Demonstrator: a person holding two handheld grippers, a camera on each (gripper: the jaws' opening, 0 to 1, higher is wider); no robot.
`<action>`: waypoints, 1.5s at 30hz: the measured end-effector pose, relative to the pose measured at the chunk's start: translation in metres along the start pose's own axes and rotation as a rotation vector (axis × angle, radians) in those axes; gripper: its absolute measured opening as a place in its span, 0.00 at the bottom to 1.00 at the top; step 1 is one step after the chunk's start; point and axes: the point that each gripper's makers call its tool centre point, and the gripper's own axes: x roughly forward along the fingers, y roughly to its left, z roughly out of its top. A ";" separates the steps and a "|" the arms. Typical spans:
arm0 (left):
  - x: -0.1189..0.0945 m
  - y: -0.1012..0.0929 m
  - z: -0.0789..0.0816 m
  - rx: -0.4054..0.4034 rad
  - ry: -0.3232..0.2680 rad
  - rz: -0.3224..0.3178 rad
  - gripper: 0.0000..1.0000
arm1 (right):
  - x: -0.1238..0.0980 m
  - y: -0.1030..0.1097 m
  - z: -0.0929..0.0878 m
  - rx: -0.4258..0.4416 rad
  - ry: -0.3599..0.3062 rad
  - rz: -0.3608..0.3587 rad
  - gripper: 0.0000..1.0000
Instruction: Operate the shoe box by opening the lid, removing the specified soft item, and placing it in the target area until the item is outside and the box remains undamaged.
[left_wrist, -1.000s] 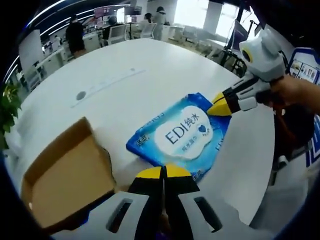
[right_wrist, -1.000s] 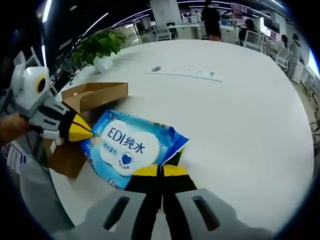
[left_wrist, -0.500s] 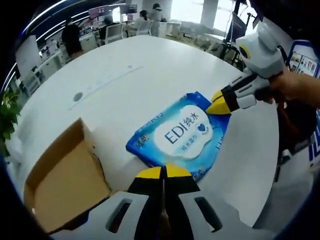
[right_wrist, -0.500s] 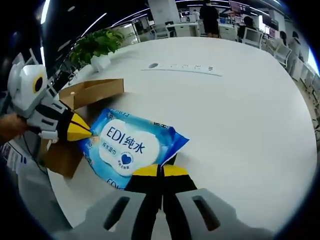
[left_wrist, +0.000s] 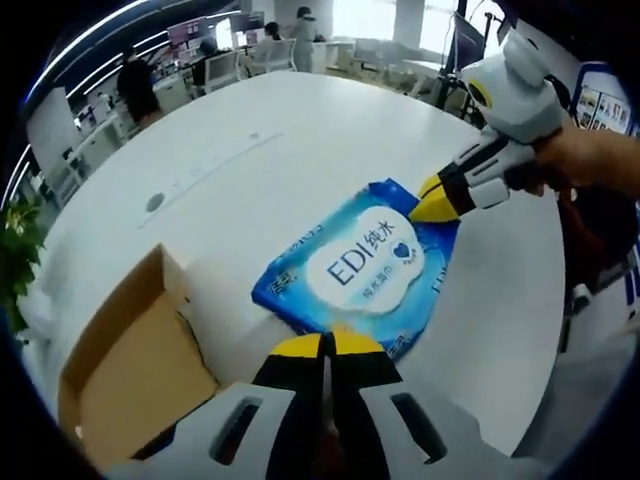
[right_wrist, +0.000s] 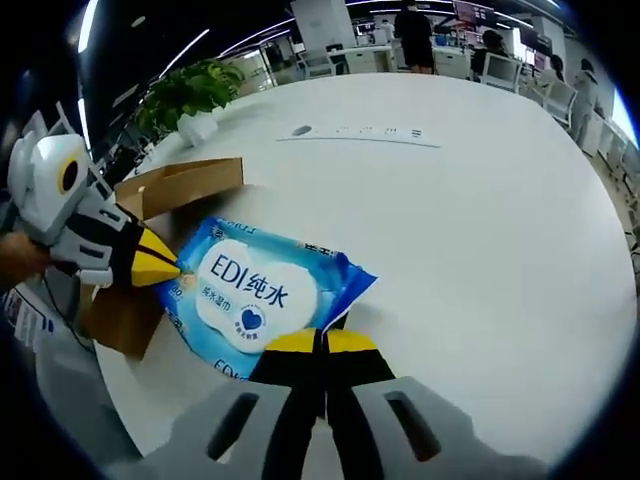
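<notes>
One wet-wipes pack (left_wrist: 362, 269) (right_wrist: 262, 291) lies flat on the white tabletop (left_wrist: 300, 150) (right_wrist: 480, 230), outside the one open cardboard shoe box (left_wrist: 130, 370) (right_wrist: 160, 215) just beside it. The pack is soft and blue, with a white label printed "EDI" and a small blue heart. Two claws pinch its opposite edges: the left claw (left_wrist: 327, 346) (right_wrist: 160, 266) closed on one end, the right claw (right_wrist: 320, 342) (left_wrist: 432, 203) closed on the other. Far off stand a potted plant (right_wrist: 195, 90) and office desks.

One wipes pack (left_wrist: 362, 266), one open cardboard box (left_wrist: 130, 370) — two claws (left_wrist: 327, 345) (right_wrist: 320, 342), one plant (right_wrist: 192, 88).
</notes>
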 end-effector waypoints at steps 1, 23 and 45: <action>0.000 0.000 0.000 -0.002 0.001 0.004 0.00 | 0.000 -0.001 0.000 0.000 -0.001 -0.003 0.00; -0.041 0.000 0.010 -0.115 -0.088 -0.025 0.03 | -0.026 0.001 0.005 -0.071 -0.066 -0.060 0.09; -0.092 0.010 -0.008 -0.110 -0.138 -0.028 0.10 | -0.067 0.040 0.014 -0.190 -0.113 -0.071 0.14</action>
